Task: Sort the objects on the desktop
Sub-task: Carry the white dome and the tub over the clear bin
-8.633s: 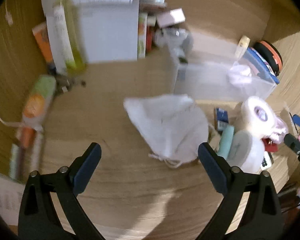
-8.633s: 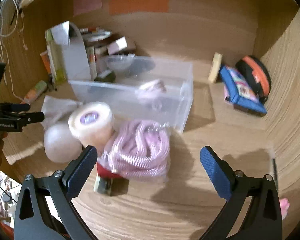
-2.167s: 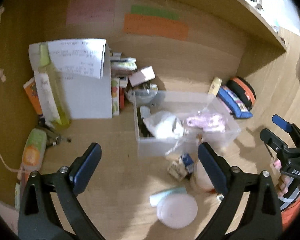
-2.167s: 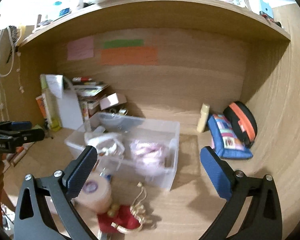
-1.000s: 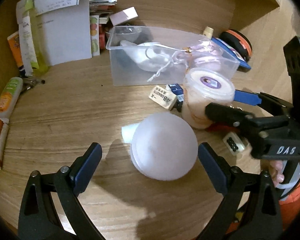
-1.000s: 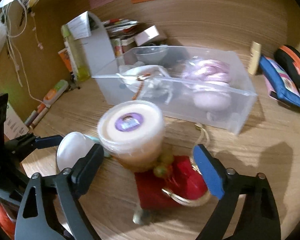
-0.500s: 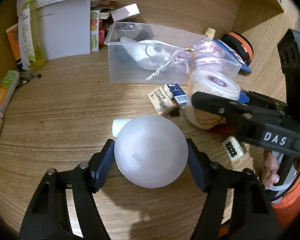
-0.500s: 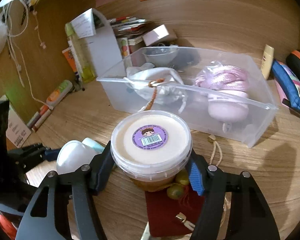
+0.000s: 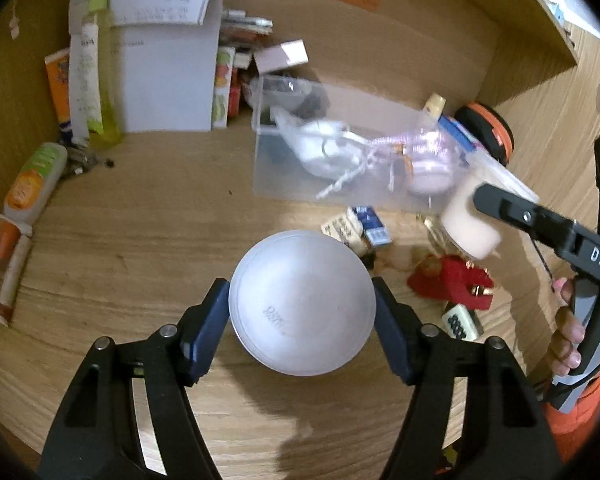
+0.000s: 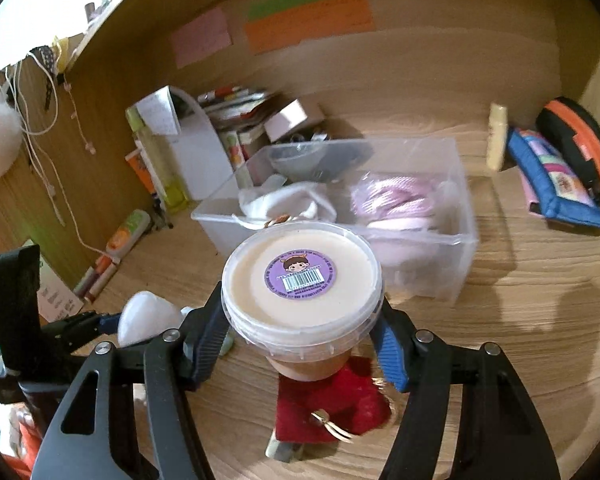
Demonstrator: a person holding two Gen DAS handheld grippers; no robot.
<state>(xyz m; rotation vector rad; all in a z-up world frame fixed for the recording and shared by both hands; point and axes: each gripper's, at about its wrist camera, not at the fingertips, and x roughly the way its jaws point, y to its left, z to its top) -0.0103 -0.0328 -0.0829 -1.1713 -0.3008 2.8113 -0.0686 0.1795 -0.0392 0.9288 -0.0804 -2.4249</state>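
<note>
Frosted white dome (image 9: 302,304) sits clamped in my left gripper (image 9: 302,316) just above the counter (image 9: 140,240); my right gripper (image 10: 300,338) pinches the tub (image 10: 302,280); I carry both level over the clear bin (image 10: 456,264), releasing low.

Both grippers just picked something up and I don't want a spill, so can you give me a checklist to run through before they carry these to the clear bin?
1. Left gripper grip on the white round container: ok, both pads press its sides.
2. Right gripper grip on the lidded tub: ok, pads clamp just under the rim.
3. Tub lid seated: ok, it looks flat and closed all round.
4. Tub clear of the red pouch: ok, it appears lifted above it.
5. Room in the clear bin: cannot tell, the white cloth bag and pink bundle already fill much of it.
6. Grippers apart from each other: ok.
</note>
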